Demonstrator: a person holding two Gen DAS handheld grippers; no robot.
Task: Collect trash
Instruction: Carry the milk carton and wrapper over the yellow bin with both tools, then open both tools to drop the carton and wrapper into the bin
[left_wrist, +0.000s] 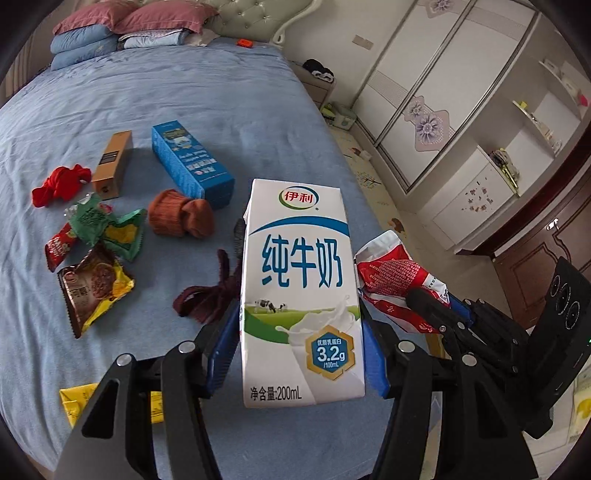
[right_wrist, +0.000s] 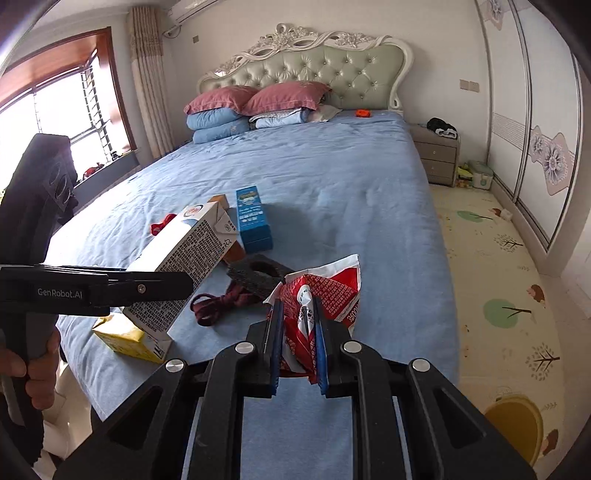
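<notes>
In the left wrist view, the left claw (left_wrist: 299, 354) is clamped on a white milk carton (left_wrist: 301, 288), its blue pads pressing the carton's two sides so that the printed front faces the camera and the carton hangs above the blue bed sheet (left_wrist: 184, 96). To its right the right claw (left_wrist: 424, 299) reaches in, pinching a crumpled red and white wrapper (left_wrist: 395, 273) clear of the bed. On the sheet to the left lie a blue box (left_wrist: 192, 166), a brown box (left_wrist: 112, 164) beside it, a red cloth (left_wrist: 61, 184), a rust-brown rolled sock (left_wrist: 181, 218), a dark maroon cloth (left_wrist: 208, 299) partly hidden behind the carton, a green wrapper (left_wrist: 107, 225), a small red wrapper (left_wrist: 59, 247), a brown and yellow biscuit wrapper (left_wrist: 96, 291) and, near the lower edge, a yellow carton (left_wrist: 77, 400) partly behind the claw. In the right wrist view, the right claw (right_wrist: 299, 343) is closed narrow on the red and white wrapper (right_wrist: 325, 291), which bunches up between the blue pads. At left a hand (right_wrist: 33, 365) grips the handle of the left claw (right_wrist: 159, 288), seen side-on with the milk carton (right_wrist: 184, 258) tilted in it. Below the carton the yellow carton (right_wrist: 125, 338) rests near the bed's edge; the dark maroon cloth (right_wrist: 221, 302) and the blue box (right_wrist: 253, 218) lie further up the sheet.
</notes>
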